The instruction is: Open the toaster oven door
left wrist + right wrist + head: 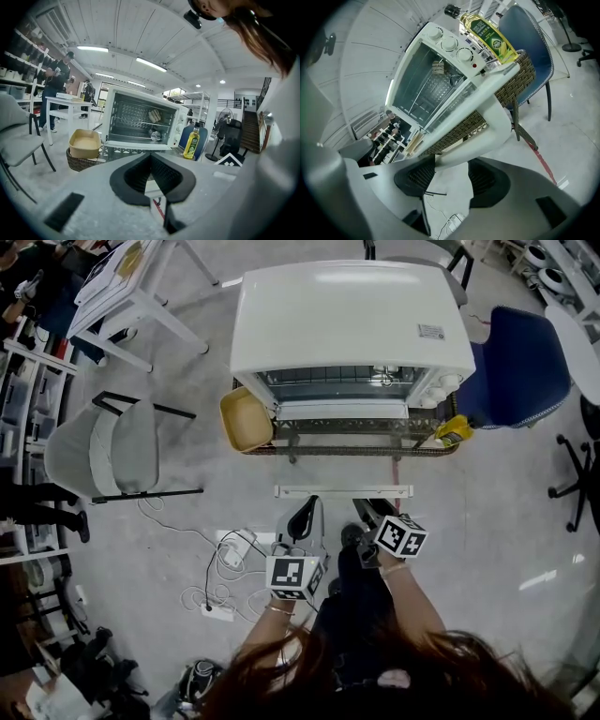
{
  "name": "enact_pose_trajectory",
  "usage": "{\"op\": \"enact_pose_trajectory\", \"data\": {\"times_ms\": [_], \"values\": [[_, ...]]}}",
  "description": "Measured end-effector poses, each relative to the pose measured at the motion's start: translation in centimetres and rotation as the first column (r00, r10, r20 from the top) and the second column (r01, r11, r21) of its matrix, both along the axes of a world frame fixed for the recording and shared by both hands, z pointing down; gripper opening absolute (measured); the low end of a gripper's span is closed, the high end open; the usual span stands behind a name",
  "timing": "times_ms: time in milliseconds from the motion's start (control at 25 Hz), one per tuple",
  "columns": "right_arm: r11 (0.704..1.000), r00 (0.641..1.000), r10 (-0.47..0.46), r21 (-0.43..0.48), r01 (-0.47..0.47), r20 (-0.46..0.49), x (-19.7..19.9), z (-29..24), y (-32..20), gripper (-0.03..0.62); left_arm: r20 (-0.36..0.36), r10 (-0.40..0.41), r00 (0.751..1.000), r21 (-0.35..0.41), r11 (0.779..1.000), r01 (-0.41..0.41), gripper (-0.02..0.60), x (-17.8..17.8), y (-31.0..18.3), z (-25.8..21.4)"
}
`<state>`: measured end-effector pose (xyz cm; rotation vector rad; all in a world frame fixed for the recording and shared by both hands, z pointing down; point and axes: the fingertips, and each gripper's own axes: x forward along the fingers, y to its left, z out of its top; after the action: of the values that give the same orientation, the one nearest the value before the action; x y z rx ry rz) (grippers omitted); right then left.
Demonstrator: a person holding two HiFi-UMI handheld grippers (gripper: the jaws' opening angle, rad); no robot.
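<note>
The white toaster oven point(352, 324) stands on a wicker table point(356, 448). Its glass door point(440, 101) is folded down toward me, with the white handle bar point(343, 490) at the near edge. My right gripper point(364, 512) sits just below the handle; in the right gripper view the handle point(487, 119) crosses the tips of the right gripper point(454, 176), whose jaws stand apart. My left gripper point(302, 518) hangs beside it, a little short of the handle, and the left gripper point(151, 161) has its pads together on nothing. Inside the oven point(140, 122) lies a piece of bread point(153, 115).
A yellow oil bottle point(452, 430) stands at the oven's right and a tan tray point(246, 418) at its left. A blue chair point(516, 367) is right of the table, a grey chair point(103, 451) to the left. Cables and a power strip point(225, 568) lie on the floor.
</note>
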<state>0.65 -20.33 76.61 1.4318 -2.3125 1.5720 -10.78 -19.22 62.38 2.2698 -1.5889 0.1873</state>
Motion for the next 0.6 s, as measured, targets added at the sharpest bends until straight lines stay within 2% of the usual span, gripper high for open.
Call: {"op": "enact_pose_trajectory", "data": {"times_ms": [600], "values": [[0.999,0.999,-0.033,0.015,0.033,-0.017,-0.1,2.1,-0.1,0.209,0.000,-0.004,1.000,-0.003,1.000,0.004,0.015,0.3,0.3,1.8]]}}
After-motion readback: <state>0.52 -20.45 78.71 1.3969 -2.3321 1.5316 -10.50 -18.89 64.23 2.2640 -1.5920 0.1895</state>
